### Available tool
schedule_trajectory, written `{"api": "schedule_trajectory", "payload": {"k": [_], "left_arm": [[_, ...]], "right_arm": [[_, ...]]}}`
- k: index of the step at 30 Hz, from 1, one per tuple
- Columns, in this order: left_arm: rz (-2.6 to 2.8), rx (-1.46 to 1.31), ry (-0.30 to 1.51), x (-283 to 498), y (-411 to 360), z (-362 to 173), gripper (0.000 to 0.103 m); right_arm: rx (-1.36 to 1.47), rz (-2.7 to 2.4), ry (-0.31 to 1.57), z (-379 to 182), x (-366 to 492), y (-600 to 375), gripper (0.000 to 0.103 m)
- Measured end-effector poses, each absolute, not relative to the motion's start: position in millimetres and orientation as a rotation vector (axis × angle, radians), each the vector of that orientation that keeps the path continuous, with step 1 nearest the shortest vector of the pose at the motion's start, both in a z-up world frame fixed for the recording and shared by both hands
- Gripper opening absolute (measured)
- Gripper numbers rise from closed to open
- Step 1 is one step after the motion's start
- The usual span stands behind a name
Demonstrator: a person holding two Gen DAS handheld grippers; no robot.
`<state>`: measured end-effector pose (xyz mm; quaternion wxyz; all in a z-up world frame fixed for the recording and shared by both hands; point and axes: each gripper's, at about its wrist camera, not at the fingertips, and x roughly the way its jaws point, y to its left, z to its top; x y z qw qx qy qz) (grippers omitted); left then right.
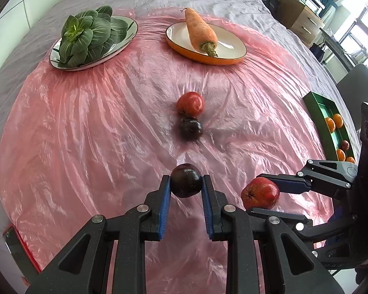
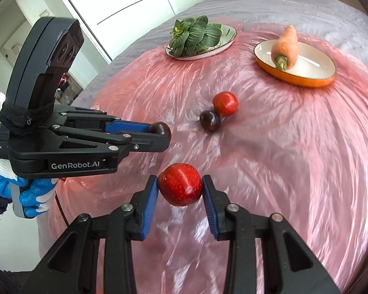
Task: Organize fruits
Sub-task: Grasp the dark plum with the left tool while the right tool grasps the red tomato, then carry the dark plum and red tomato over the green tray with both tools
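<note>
The left gripper (image 1: pixel 186 183) is clenched on a dark plum (image 1: pixel 186 180), its blue pads pressing the fruit from both sides and holding it clear of the pink plastic sheet (image 1: pixel 85 122) that covers the middle of the table. Just beside it, the right gripper (image 2: pixel 180 187) grasps a red apple (image 2: pixel 179 184) the same way, pads tight against its flanks, the fruit lifted off the sheet. In the right wrist view the left gripper reaches in from the left edge, carried by a hand in a blue and white glove (image 2: pixel 34 196). Near the centre of the sheet a second red apple (image 1: pixel 190 104) and a second dark plum (image 1: pixel 190 128) lie touching each other, the apple on the farther side. Toward the far edge of the sheet stand two dishes well apart: a pale plate (image 1: pixel 125 41) toward the far left corner bearing a leafy green vegetable (image 1: pixel 85 34), and an orange-rimmed dish (image 1: pixel 233 49) farther right with a carrot (image 1: pixel 200 30) lying across it, its tip overhanging the far rim. At the table's right edge a green tray (image 1: pixel 316 105) holds several small oranges (image 1: pixel 337 120) and one darker fruit.
</note>
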<state>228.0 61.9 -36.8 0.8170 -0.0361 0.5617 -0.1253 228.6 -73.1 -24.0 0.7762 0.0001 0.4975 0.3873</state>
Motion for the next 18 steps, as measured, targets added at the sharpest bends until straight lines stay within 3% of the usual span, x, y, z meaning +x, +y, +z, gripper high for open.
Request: {"api": "schedule_trajectory", "payload": {"k": [18], "left_arm": [[-0.328, -0.058, 1.275, 168.3, 5.4, -31.9, 0.021]], "right_arm": [[0.102, 0.795, 1.144, -15.8, 155.6, -147.0, 0.052]]}}
